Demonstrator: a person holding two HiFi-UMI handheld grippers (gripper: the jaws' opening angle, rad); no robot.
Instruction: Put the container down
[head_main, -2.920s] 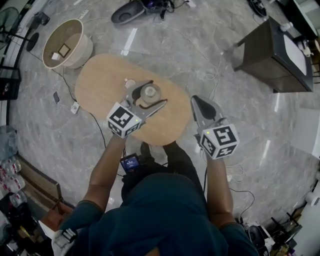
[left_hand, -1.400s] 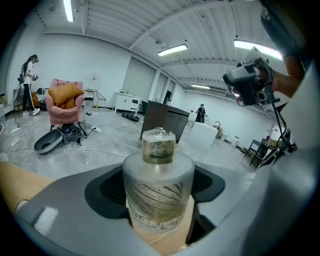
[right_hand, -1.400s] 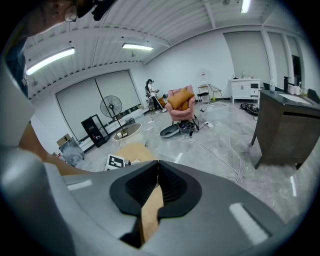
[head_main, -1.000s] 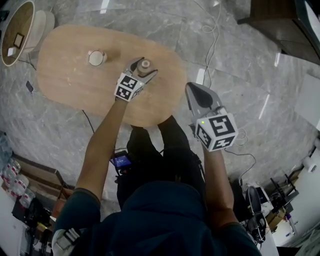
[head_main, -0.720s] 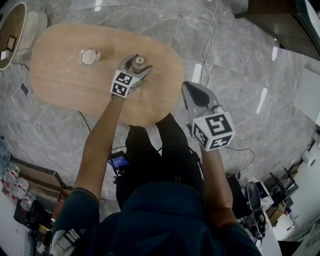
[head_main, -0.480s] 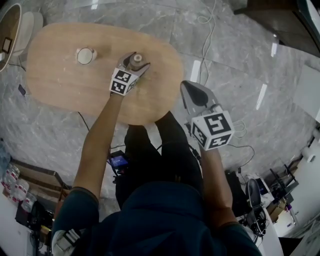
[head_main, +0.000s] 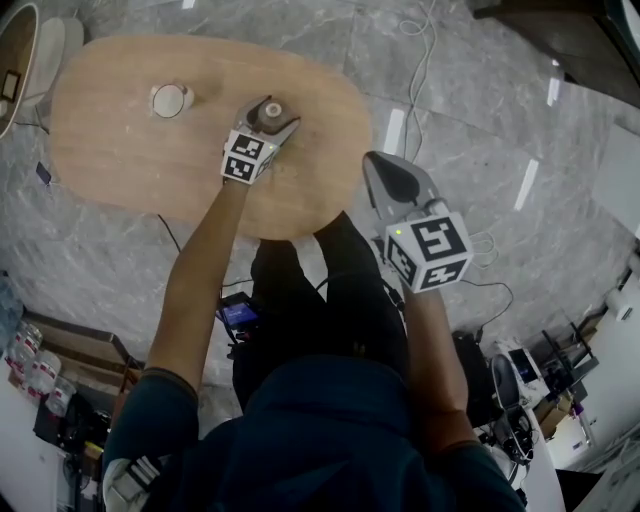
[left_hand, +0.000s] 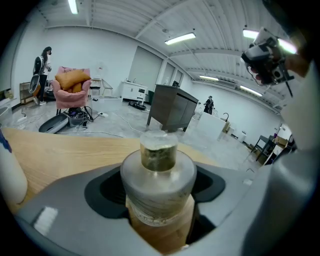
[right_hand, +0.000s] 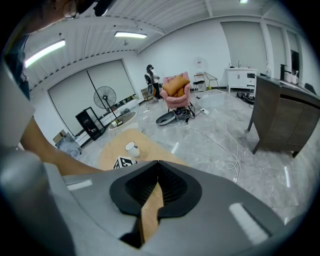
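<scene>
The container (head_main: 270, 113) is a small clear jar with a wide frosted lid and a round knob. My left gripper (head_main: 274, 106) is shut on it, low over the right part of the oval wooden table (head_main: 130, 150). In the left gripper view the jar (left_hand: 159, 172) stands upright between the grey jaws of the left gripper (left_hand: 159, 202), with the tabletop (left_hand: 60, 152) behind it. Whether its base touches the wood I cannot tell. My right gripper (head_main: 384, 170) hangs off the table's right edge over the floor. The right gripper (right_hand: 156, 176) is shut and holds nothing.
A white mug (head_main: 170, 99) stands on the table to the left of the jar, and the mug (right_hand: 132, 148) also shows in the right gripper view. A round basket (head_main: 15, 55) sits on the floor at far left. Cables (head_main: 420, 50) and a dark cabinet (right_hand: 285, 115) lie to the right.
My left gripper has sunk toward the tabletop with the jar still in its jaws. The right gripper has dropped a little and stays shut beside the table.
</scene>
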